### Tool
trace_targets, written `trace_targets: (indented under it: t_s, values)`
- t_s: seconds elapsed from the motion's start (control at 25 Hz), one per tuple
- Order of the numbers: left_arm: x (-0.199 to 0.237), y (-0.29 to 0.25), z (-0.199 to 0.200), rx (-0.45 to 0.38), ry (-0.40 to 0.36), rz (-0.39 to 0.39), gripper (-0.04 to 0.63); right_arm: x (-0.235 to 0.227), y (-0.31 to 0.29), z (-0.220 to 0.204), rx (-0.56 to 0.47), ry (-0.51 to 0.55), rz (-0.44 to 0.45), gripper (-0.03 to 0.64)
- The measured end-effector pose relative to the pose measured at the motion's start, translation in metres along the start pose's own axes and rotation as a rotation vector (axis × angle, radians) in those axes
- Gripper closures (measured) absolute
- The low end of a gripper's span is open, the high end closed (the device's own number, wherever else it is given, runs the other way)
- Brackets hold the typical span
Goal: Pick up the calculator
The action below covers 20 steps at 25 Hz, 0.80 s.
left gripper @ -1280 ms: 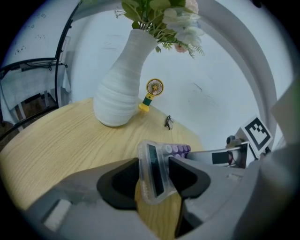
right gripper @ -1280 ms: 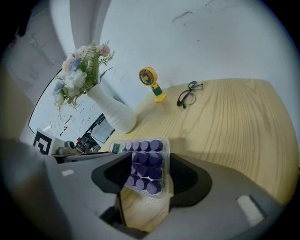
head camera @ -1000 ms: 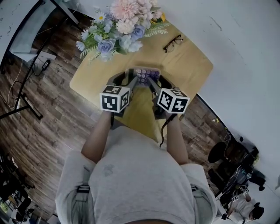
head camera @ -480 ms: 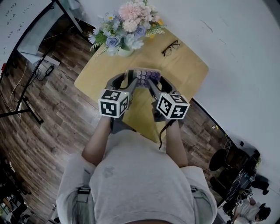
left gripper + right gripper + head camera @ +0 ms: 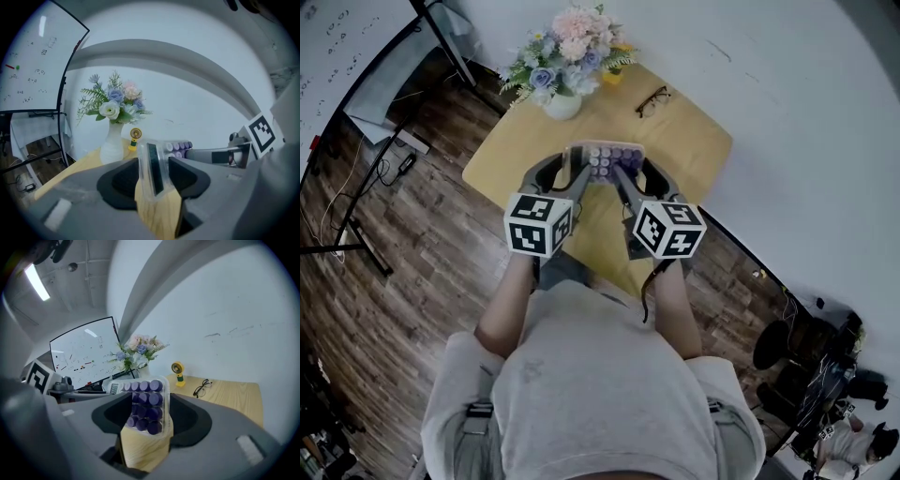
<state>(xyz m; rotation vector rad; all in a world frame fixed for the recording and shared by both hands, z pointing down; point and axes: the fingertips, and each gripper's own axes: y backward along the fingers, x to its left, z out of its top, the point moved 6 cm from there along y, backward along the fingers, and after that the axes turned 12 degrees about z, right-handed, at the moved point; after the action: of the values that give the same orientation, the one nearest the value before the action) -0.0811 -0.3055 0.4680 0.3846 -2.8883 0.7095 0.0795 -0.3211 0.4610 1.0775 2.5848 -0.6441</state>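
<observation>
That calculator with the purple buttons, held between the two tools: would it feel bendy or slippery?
Probably stiff: the calculator spans straight between the left tool and the right tool without sagging. Its clear, glossy casing looks smooth, so it might slip if the grip loosens. Likely light for its size, as it looks like thin plastic.

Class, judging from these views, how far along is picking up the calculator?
Done: the left gripper and right gripper are each shut on the calculator. In hand: it appears held tilted above the table, not lying flat on it. Left: little, perhaps only lifting it well clear and holding it steady.
</observation>
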Motion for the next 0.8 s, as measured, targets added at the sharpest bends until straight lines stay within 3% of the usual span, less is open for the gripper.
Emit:
trace_targets:
  t_s: [0.8]
  values:
    - [-0.048,0.072,0.040,-0.192,-0.091,-0.034,0.387,0.054,0.078,0.039,-0.190,0.186,-0.025,0.362]
